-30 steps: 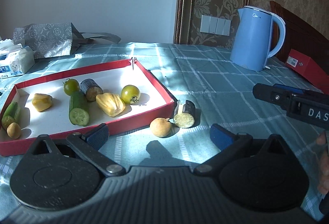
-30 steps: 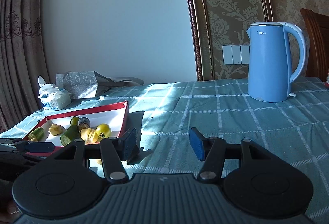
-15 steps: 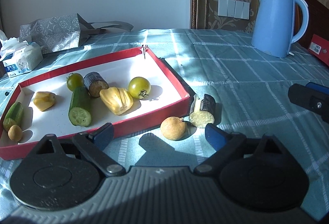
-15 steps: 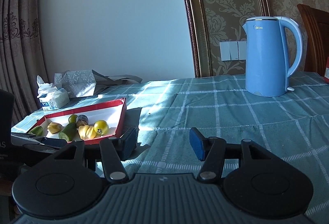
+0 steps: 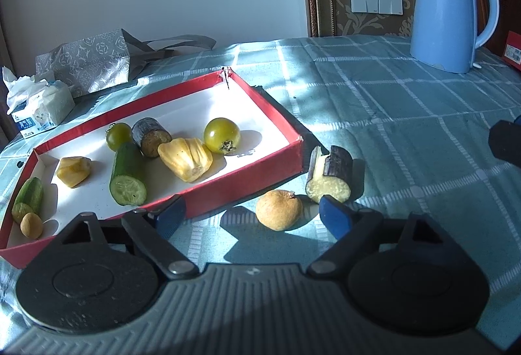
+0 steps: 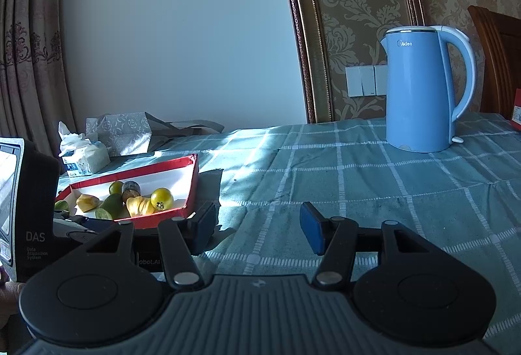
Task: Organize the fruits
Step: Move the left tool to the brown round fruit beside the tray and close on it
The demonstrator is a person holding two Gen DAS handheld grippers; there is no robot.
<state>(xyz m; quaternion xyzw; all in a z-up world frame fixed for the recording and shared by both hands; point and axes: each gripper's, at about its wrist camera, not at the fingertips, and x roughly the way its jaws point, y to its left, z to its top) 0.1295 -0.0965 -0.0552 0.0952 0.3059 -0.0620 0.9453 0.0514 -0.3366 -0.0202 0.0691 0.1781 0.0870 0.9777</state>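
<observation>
A red-walled white tray [image 5: 267, 114] holds several pieces: two green tomatoes, cucumber pieces, yellow fruit chunks and an eggplant piece. It also shows in the right wrist view [image 6: 192, 179]. On the cloth beside the tray's near right corner lie a small tan round fruit [image 5: 278, 209] and a cut eggplant piece [image 5: 330, 174]. My left gripper [image 5: 250, 216] is open and empty, low over the cloth, with the tan fruit between its fingers, just ahead of the tips. My right gripper [image 6: 257, 226] is open and empty over bare cloth to the right of the tray.
A blue kettle [image 5: 451, 10] stands at the back right of the table. A tissue pack [image 5: 39, 109] and a grey patterned bag [image 5: 84, 62] sit behind the tray. A red box [image 5: 513, 50] lies at the far right edge.
My left gripper has moved forward and to the right, so the tan fruit now lies between its fingers. My right gripper has shifted slightly; the tray looks nearer in its view.
</observation>
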